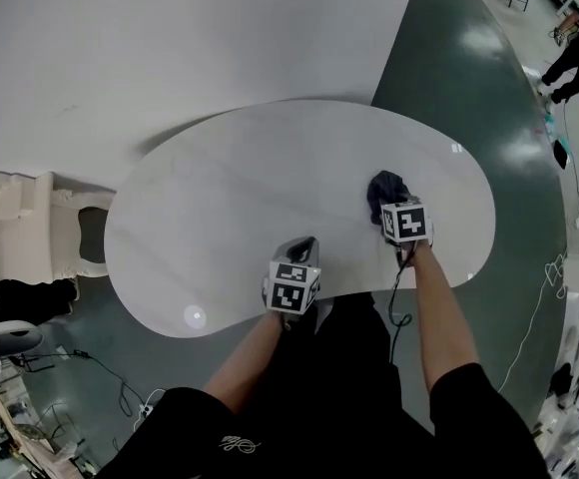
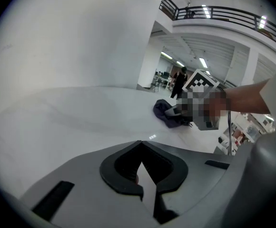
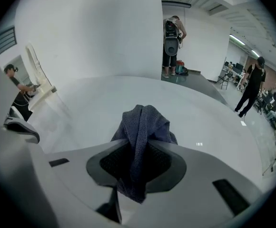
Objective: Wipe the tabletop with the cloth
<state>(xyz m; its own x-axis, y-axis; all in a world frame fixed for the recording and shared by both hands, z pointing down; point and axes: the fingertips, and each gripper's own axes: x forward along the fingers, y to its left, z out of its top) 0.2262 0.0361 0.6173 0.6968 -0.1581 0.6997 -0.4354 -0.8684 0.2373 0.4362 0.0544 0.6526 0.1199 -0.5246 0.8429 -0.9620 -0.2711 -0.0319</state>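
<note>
Clamping the bunched dark-blue cloth in my right gripper, I am pressing it onto the glossy white tabletop for wiping, left gripper closed, empty.

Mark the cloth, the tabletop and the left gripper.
cloth [image 3: 145, 127]: right gripper view, bunched fold ahead of the jaws.
tabletop [image 1: 230, 188]: head view, bare white middle.
left gripper [image 2: 141, 144]: left gripper view, where its tips meet.

A: Quick count. Tables?
B: One table. One cloth, centre right.
A: Grippers?
B: Two: left gripper, right gripper. Two marker cubes: left cube, right cube.
A: People behind?
B: Right gripper view, three: person left edge, person top centre, person right.
</note>
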